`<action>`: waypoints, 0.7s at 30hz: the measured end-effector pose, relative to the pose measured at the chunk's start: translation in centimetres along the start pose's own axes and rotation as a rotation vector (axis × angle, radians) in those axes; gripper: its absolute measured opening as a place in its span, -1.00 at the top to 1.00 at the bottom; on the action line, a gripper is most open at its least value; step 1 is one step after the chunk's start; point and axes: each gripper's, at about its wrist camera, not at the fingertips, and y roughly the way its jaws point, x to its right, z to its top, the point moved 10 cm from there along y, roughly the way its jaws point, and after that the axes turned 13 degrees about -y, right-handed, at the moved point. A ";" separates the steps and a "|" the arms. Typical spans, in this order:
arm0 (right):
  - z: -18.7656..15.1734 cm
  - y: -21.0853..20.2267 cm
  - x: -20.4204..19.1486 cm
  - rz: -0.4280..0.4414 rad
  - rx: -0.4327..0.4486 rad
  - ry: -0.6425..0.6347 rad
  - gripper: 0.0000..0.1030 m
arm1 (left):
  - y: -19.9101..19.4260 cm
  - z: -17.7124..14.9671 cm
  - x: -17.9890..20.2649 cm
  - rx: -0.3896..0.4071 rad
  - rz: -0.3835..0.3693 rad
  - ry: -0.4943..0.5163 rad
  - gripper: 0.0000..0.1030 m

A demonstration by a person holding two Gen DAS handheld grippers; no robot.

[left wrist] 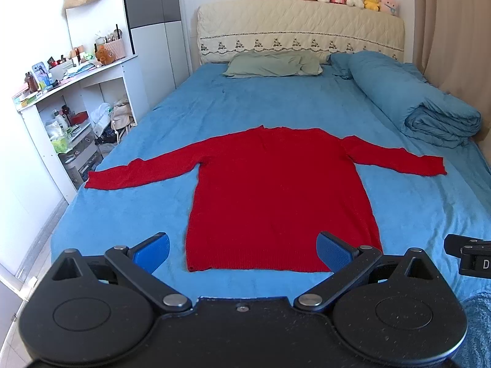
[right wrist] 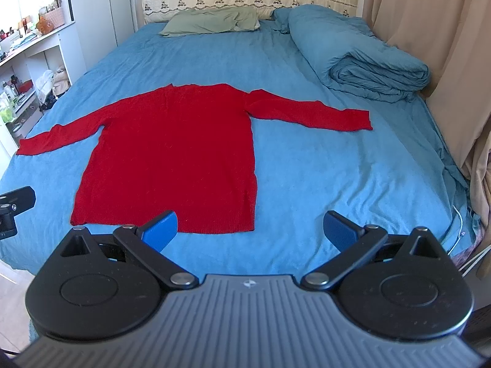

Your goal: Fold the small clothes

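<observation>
Red knitted long-sleeve sweater (left wrist: 276, 190) laid out flat in the middle of the bed's blue fuzzy sheet (left wrist: 276, 104), both sleeves stretched out sideways, hem nearest the cameras. Left gripper (left wrist: 244, 250) hovering just short of the hem, blue pads spread wide, holding nothing. Right gripper (right wrist: 251, 230) same deal, wide apart, near the hem's right corner. Rolled blue duvet (right wrist: 368, 58) off right, green pillow (right wrist: 211, 21) up by the headboard.

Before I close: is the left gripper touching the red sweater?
Cannot tell. In the left wrist view the open left gripper frames the red sweater hem; height is unclear.
</observation>
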 end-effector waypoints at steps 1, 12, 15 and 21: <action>0.0 0.0 0.0 -0.002 -0.001 0.000 -1.00 | 0.0 0.0 0.0 0.000 0.000 -0.002 -1.00; 0.2 -0.5 0.2 -0.006 0.008 0.009 -1.00 | -0.1 0.1 -0.1 -0.002 -0.016 -0.014 -1.00; 0.2 -0.5 0.1 -0.007 0.008 0.008 -1.00 | -0.2 0.1 -0.1 -0.002 -0.016 -0.014 -1.00; 0.1 -0.5 0.1 -0.005 0.006 0.007 -1.00 | -0.2 0.1 0.0 -0.002 -0.016 -0.019 -1.00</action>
